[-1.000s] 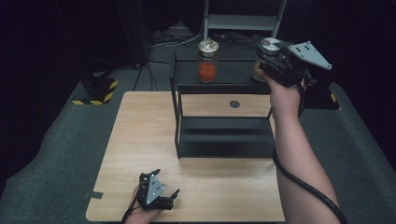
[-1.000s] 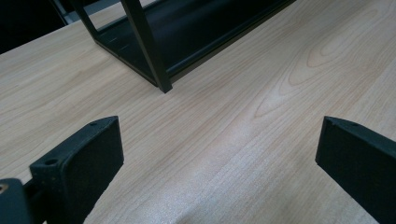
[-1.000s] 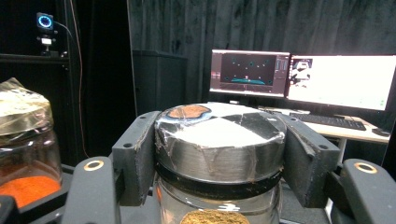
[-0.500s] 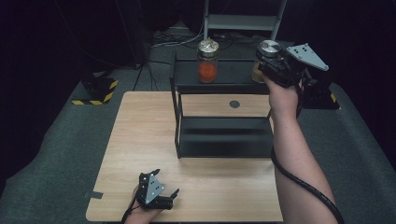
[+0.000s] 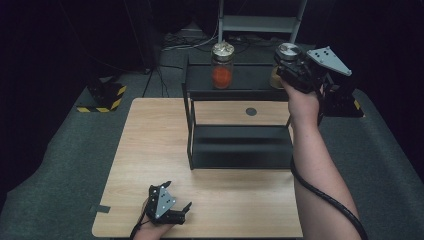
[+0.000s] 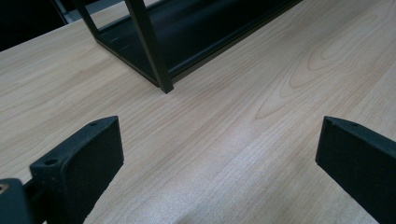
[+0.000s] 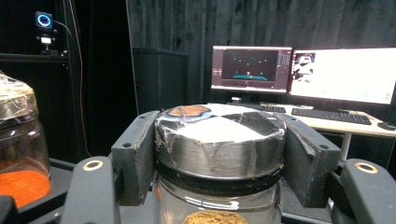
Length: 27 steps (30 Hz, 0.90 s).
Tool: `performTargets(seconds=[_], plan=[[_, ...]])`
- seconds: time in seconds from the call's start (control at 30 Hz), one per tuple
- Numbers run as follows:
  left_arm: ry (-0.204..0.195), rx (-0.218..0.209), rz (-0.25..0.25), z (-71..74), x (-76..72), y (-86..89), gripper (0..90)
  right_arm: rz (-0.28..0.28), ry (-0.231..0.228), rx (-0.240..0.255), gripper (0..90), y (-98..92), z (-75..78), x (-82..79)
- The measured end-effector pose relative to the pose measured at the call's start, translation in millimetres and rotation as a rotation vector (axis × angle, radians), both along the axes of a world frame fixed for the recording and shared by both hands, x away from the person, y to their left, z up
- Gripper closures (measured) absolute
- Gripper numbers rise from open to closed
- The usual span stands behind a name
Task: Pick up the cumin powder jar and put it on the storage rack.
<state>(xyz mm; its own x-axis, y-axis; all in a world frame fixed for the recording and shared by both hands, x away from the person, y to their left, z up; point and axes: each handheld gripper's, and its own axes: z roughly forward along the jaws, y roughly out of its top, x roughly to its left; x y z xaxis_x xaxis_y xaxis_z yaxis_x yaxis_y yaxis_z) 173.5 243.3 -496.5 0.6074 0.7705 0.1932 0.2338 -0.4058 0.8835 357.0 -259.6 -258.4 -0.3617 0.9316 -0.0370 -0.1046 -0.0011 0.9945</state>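
Right gripper (image 7: 219, 154) clenched on the metal lid of the brown-spice jar (image 5: 286, 62), fingers (image 7: 135, 156) pressing both sides of the lid. The jar sits at the right end of the black shelf's (image 5: 240, 145) top tier; whether it rests on the tier or is just off it can't be told. Red-spice jar (image 5: 222, 65) stands on the same tier, well apart to the left.

Jar looks like glass, part full of powder: likely moderate weight, rigid, fragile if dropped. The lid is wrapped in crinkled clear film, so probably slick. A lid-only hold risks twisting; gripping lower on the glass body seems safer.

Left gripper (image 5: 167, 207) rests on the desk (image 5: 150, 140) in front of the shelf, fingers (image 6: 77, 163) spread wide, holding nothing.
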Motion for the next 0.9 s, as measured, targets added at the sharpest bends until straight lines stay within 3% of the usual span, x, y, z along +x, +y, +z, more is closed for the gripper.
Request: performTargets(seconds=[0.33, 0.7, 0.9], plan=[[0.002, 0.000, 0.000, 0.2, 0.3, 0.1, 1.1, -0.010, 0.010, -0.008, 32.0, 2.7, 3.2, -0.9], [0.001, 0.009, 0.000, 0.7, 0.2, -1.3, 1.1, -0.046, 0.010, -0.001, 0.9, 10.4, 7.0, -7.7], [0.003, 0.008, -0.001, 0.9, 0.7, -0.9, 1.1, -0.046, 0.015, 0.006, 0.0, 9.1, 7.0, -14.2]])
